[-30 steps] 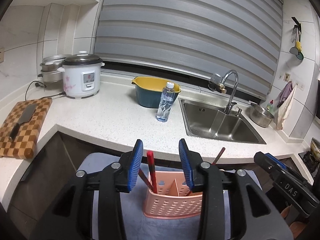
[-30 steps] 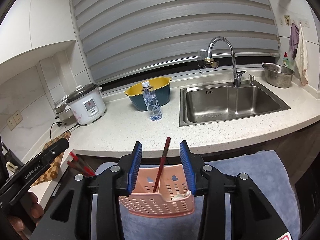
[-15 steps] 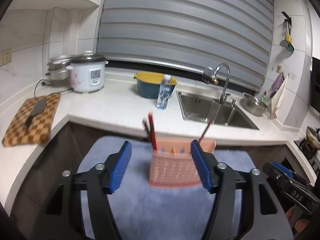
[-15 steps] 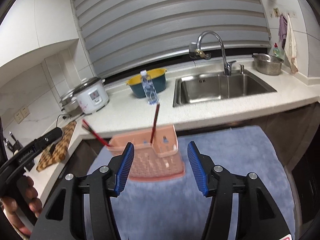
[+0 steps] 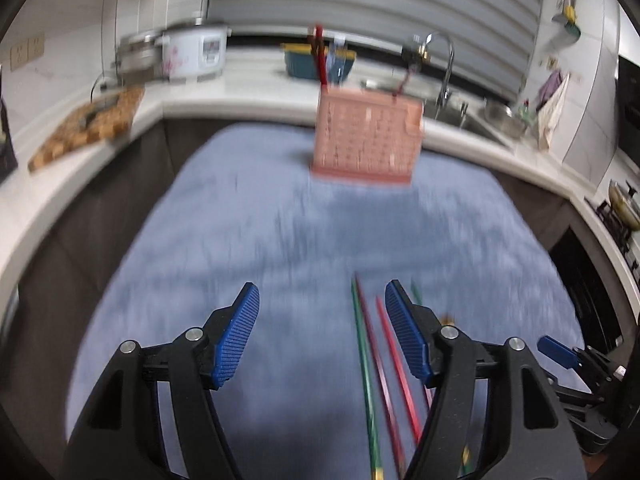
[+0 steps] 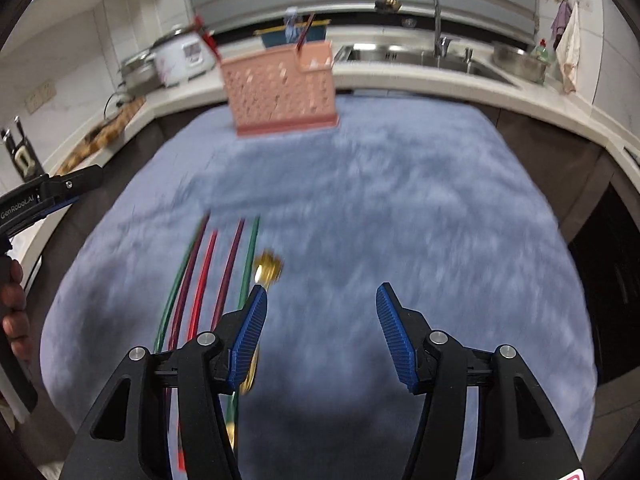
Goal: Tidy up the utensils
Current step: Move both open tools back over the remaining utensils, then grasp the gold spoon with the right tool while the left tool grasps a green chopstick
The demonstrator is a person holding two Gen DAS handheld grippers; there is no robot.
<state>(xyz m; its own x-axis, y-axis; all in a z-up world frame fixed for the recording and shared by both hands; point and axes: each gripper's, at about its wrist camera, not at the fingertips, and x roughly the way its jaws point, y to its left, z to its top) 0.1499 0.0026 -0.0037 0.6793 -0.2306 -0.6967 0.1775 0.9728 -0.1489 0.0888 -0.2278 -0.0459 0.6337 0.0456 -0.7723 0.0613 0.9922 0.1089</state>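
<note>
Several chopsticks (image 6: 208, 276) lying loose on the blue-grey cloth (image 6: 400, 200), side by side and near the viewer, in green, dark red and bright red, with a gold-coloured utensil (image 6: 266, 270) just beside them, too blurred for telling spoon from fork. Standing upright at the far edge of that cloth, well apart from the loose pieces: a pink perforated utensil holder (image 6: 280, 84), already carrying a few red chopsticks (image 5: 319, 56) poking out of its top. Judging from that, sorting only partly done, with a small share stowed and the larger share waiting on the cloth. Left tongs (image 5: 322, 334) hovering low over the cloth with blue pads spread wide apart and gripping nothing, the loose chopsticks passing under the right-hand pad. Right tongs (image 6: 320, 338) likewise gaping wide and carrying nothing, the chopsticks and the gold piece lying beside and partly beneath the left-hand pad. Heavy motion blur smearing both views, so exact count of loose pieces not possible. Remaining work, by estimate: picking up each loose chopstick and the gold utensil, then dropping each into a compartment of the holder. Behind the cloth, a white kitchen desk (image 6: 540, 96) running past with a sink, tap and rice cooker (image 5: 196, 54).
</note>
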